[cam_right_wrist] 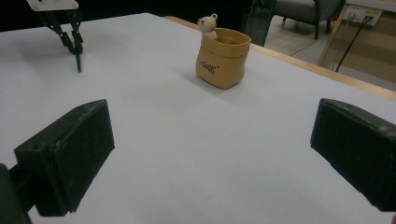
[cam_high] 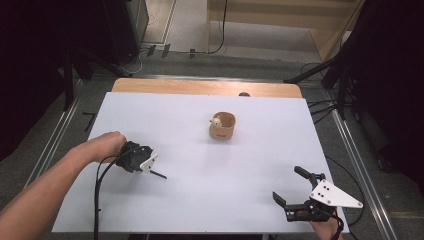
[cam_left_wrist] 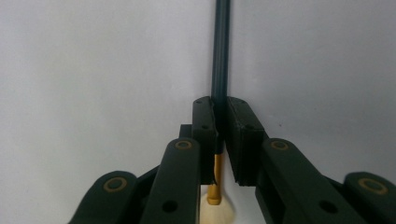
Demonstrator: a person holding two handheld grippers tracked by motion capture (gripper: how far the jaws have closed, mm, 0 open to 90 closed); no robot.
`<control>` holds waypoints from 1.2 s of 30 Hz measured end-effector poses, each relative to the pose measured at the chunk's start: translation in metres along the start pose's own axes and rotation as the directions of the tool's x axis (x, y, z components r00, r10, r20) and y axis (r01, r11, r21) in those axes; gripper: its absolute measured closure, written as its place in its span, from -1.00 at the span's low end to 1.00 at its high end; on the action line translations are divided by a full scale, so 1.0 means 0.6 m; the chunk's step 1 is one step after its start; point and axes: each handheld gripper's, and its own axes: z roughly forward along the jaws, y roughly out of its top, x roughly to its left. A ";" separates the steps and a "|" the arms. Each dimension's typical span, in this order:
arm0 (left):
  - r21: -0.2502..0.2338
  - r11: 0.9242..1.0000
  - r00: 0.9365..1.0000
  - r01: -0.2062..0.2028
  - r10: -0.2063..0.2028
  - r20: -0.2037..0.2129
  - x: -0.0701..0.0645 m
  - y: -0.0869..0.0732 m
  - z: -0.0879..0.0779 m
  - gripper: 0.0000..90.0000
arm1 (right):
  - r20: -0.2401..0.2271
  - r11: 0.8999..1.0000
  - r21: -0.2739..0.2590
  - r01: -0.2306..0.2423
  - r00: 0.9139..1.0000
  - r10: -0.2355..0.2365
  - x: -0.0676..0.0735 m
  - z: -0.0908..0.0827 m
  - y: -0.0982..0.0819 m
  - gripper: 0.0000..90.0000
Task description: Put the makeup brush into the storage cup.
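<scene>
My left gripper [cam_high: 151, 171] sits at the table's left, shut on a thin dark pen [cam_high: 160, 175] that sticks out past its tips toward the right. In the left gripper view the pads [cam_left_wrist: 204, 122] clamp the dark teal pen [cam_left_wrist: 220, 46], whose yellow end shows between the jaws. A tan bag-shaped cup [cam_high: 222, 126] with a small bear figure on its rim stands upright near the table's middle, well apart from both grippers. At the front right, my right gripper [cam_high: 288, 183] stands open with nothing between its jaws. The right gripper view shows the cup [cam_right_wrist: 222, 58] and the far left gripper [cam_right_wrist: 74, 45] with the pen [cam_right_wrist: 78, 61].
The white table top [cam_high: 200, 200] has a wooden strip [cam_high: 205, 87] along its far edge. Metal rails run along both sides of the table, with cables on the floor beyond. The left gripper's black cable [cam_high: 97, 190] trails toward the front edge.
</scene>
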 end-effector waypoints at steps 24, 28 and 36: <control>-0.122 0.992 0.995 0.020 -0.032 -0.097 -0.015 0.043 -0.065 0.87 | -0.007 1.000 0.020 0.006 1.000 -0.006 0.003 0.002 0.001 -1.00; -0.138 0.990 0.994 0.017 -0.032 -0.105 -0.015 0.054 -0.076 0.87 | -0.005 1.000 0.032 0.000 1.000 0.000 0.002 0.003 0.000 -1.00; -0.142 0.990 0.991 0.012 -0.031 -0.129 -0.015 0.074 -0.091 0.87 | -0.010 0.997 0.075 -0.005 1.000 0.006 0.002 0.007 0.001 -1.00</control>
